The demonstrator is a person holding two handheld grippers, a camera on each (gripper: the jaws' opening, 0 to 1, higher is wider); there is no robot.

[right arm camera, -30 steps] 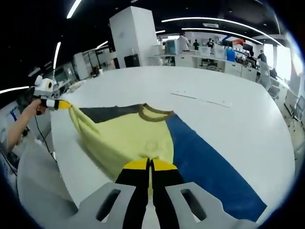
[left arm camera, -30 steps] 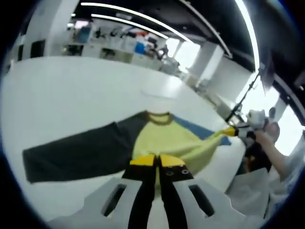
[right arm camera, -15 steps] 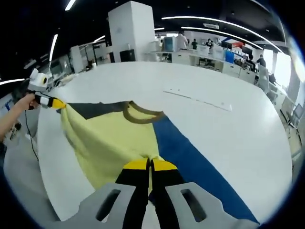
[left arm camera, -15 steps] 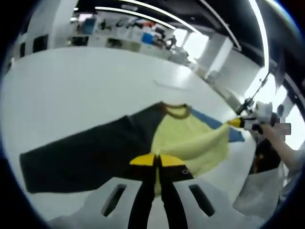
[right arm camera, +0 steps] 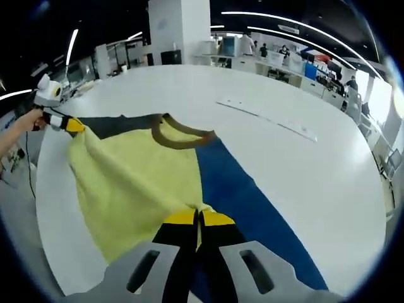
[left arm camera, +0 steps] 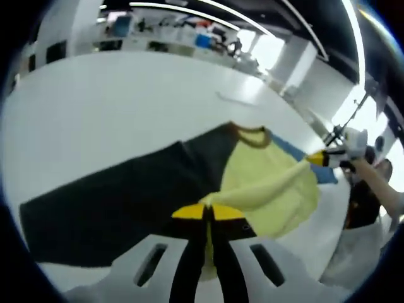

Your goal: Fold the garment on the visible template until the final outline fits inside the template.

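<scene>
Garment (right arm camera: 142, 180), one long-sleeved shirt with a yellow body, brown collar, one dark sleeve (left arm camera: 107, 202) and one blue sleeve (right arm camera: 252, 208), lies on the white table (right arm camera: 303, 95). Two grippers, left gripper (left arm camera: 207, 213) and right gripper (right arm camera: 197, 218), each pinch its yellow hem, jaws closed.

A broad white table (right arm camera: 297, 95) carries a spread garment (right arm camera: 145, 183) with a yellow body, brown collar, one blue sleeve and one dark sleeve, and beyond the collar a pale flat strip (right arm camera: 265, 118) lies on the tabletop, apart from the cloth.
</scene>
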